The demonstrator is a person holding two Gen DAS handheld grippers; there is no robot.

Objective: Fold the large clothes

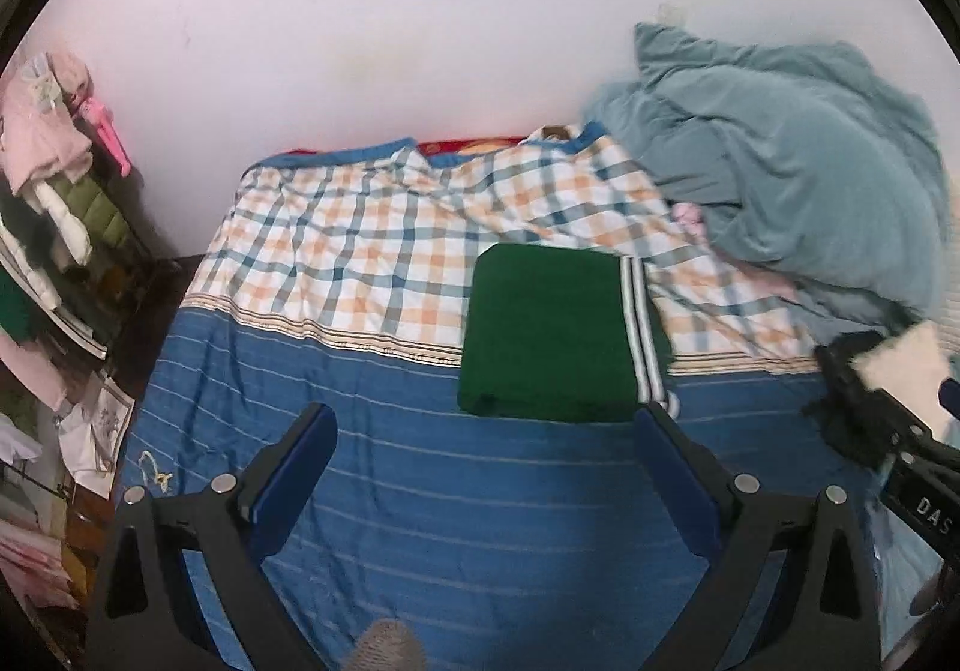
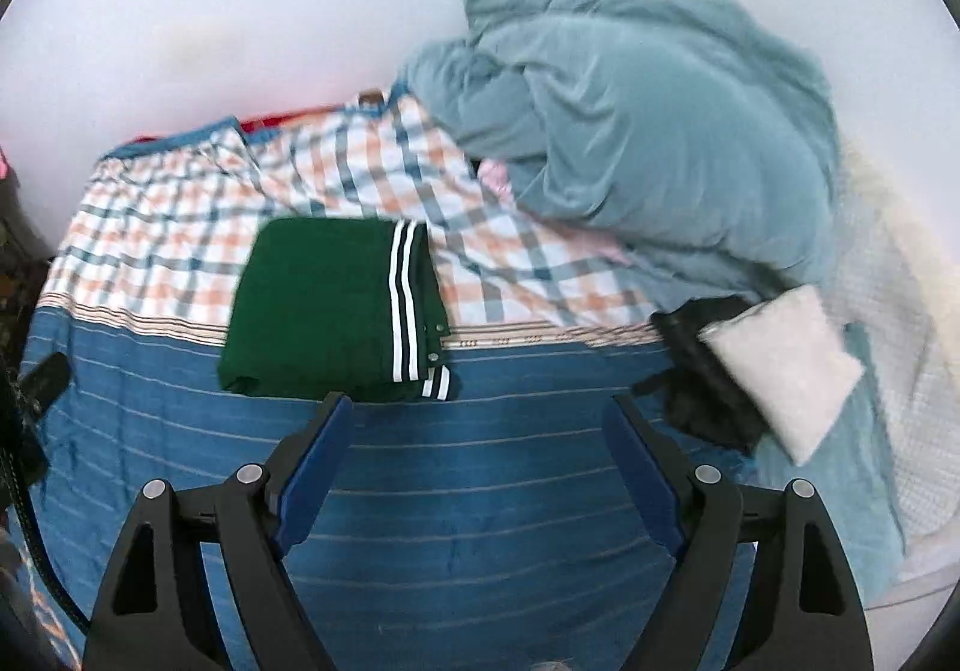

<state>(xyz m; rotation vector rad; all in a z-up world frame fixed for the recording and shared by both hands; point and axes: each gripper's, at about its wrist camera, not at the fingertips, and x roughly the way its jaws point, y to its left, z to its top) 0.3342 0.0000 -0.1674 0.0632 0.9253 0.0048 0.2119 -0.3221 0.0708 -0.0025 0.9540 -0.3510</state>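
A dark green garment [image 1: 549, 335] with white and navy side stripes lies folded into a neat rectangle on the bed, across the line between the plaid and blue-striped sheet. It also shows in the right wrist view [image 2: 318, 305], stripes on its right edge. My left gripper [image 1: 486, 425] is open and empty, held above the blue sheet just in front of the garment. My right gripper [image 2: 477, 413] is open and empty, in front of the garment's near right corner. Part of the right gripper body [image 1: 918, 485] shows at the right edge of the left wrist view.
The bed sheet [image 1: 360, 251] is plaid at the back and blue striped in front [image 2: 480, 503]. A crumpled teal duvet [image 2: 648, 131] fills the back right. A black garment [image 2: 702, 371] and white folded cloth [image 2: 786, 365] lie at right. Piled clothes [image 1: 54, 179] stand left of the bed.
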